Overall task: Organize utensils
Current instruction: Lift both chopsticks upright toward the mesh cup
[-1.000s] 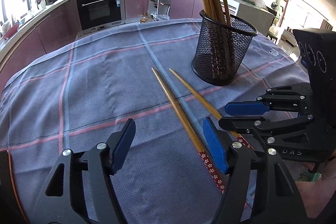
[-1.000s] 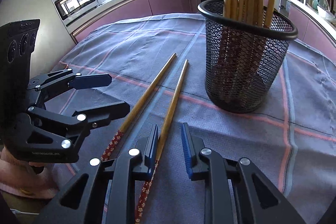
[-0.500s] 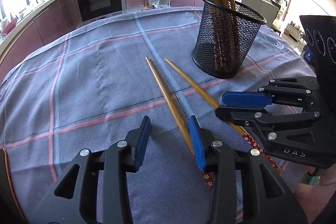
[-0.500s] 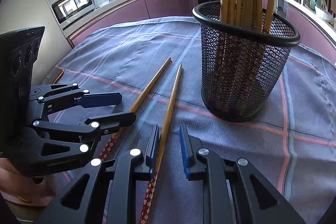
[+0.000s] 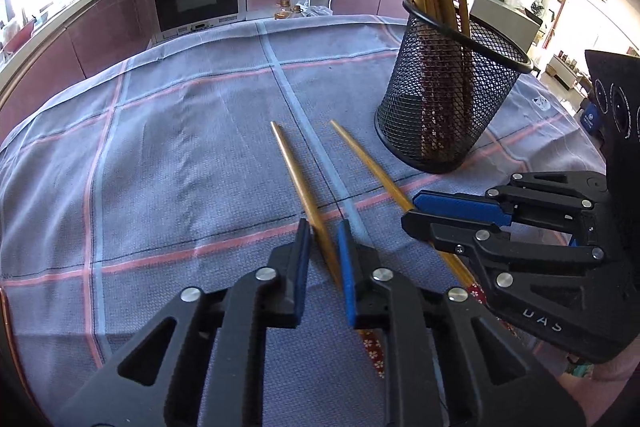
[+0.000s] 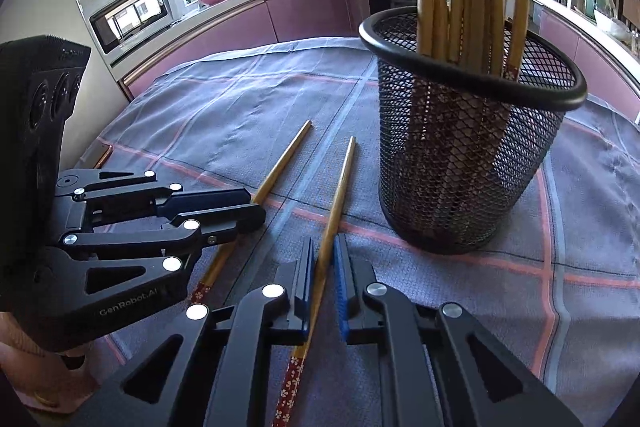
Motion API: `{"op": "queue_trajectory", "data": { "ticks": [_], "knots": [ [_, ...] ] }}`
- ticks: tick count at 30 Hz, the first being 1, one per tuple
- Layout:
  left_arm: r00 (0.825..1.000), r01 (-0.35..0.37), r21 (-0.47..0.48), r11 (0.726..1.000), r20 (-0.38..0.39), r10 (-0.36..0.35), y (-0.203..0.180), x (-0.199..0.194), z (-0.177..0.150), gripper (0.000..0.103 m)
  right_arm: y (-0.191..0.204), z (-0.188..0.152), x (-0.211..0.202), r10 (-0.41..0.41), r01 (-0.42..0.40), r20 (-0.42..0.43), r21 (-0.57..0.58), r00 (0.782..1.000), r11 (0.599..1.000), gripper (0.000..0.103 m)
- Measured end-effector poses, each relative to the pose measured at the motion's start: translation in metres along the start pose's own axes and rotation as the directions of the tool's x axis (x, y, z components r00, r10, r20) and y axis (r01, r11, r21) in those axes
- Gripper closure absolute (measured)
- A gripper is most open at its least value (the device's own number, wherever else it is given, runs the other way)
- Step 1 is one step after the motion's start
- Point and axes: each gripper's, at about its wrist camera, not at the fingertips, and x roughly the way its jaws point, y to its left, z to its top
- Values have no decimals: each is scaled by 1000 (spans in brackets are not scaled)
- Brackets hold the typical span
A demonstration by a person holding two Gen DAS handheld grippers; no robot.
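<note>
- progress: most chopsticks already stand in the black mesh cup (image 6: 472,163), toward the far right of the table (image 5: 160,155). two loose ones are left flat on the grey checked cloth, side by side, just beside the cup's base, tips pointing to the far edge.
- left gripper (image 5: 324,259): jaws narrowed around the left chopstick (image 5: 296,175) near its middle. small gap shows on each side, so not clearly clamped; can't confirm pad contact.
- right gripper (image 6: 323,279): jaws drawn in close around the right chopstick (image 6: 338,187), roughly mid-shaft. looks near contact or pinched, but a sliver of gap on the blue pad side means i can't call it a firm hold.
- both chopsticks appear to lie on the cloth, not lifted.
- left to do, my read: finish closing on both, lift, tilt upright, drop into the cup. that should clear the table, as far as these views show.
- writing: "GenRobot.AI" on the left gripper body in the right wrist view; "DAS" on the right gripper body in the left wrist view. chopstick handles have a red floral print, no text. appliance labels in the background kitchen are too small to read.
</note>
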Motion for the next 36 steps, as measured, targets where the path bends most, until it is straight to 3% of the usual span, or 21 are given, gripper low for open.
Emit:
{"op": "queue_trajectory", "data": {
  "ticks": [10,36],
  "knots": [
    [1000,11,-36,999,9,-11,1,-2,-3,95,-10,-2,-8,9,-10,20,37,1000,999,98],
    [994,52,-52,997,97,-47,0,-44,-5,95,-4,1,-54,83,-87,137,29,987,996,98]
  ]
}}
